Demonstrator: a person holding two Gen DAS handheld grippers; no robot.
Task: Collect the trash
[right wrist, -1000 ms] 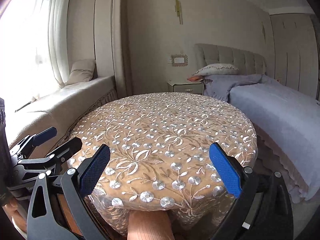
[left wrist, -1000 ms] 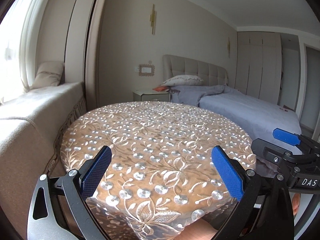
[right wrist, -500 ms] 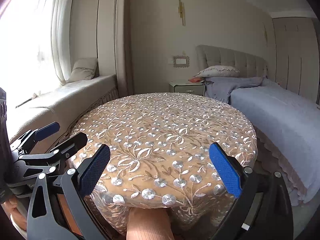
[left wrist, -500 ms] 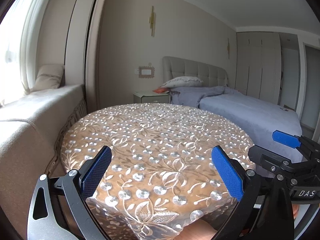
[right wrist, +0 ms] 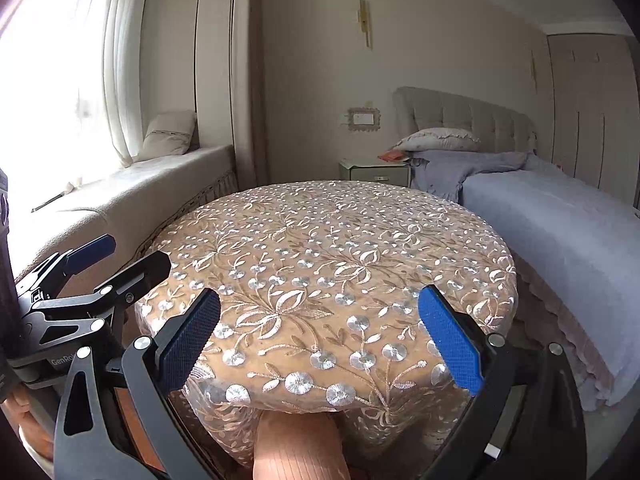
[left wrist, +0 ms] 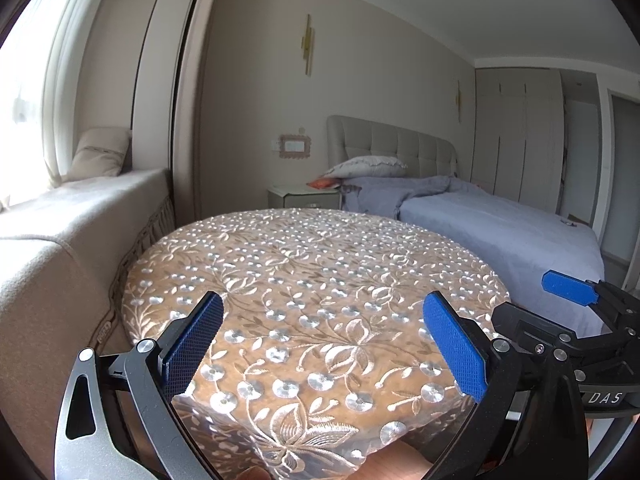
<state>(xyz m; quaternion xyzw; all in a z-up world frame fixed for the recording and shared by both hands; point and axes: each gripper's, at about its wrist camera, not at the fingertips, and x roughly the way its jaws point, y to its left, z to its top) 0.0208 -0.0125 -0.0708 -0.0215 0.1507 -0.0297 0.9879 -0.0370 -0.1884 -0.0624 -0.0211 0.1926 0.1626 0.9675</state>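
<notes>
A round table (left wrist: 312,272) covered with a beige cloth embroidered with silver flowers fills both views (right wrist: 332,248). No trash shows on it. My left gripper (left wrist: 324,344) is open and empty, held at the table's near edge. My right gripper (right wrist: 320,340) is open and empty too, at the near edge. The right gripper (left wrist: 568,312) shows at the right of the left wrist view. The left gripper (right wrist: 92,276) shows at the left of the right wrist view.
A cushioned window bench (left wrist: 60,216) with a pillow (left wrist: 100,152) runs along the left. A bed (left wrist: 500,224) with lilac covers stands to the right of the table. A nightstand (left wrist: 304,196) stands behind the table against the wall. Wardrobes (left wrist: 520,132) line the far right.
Both grippers have tilted up slightly and eased back, so the table sits lower in both views. Both stay open and empty.
</notes>
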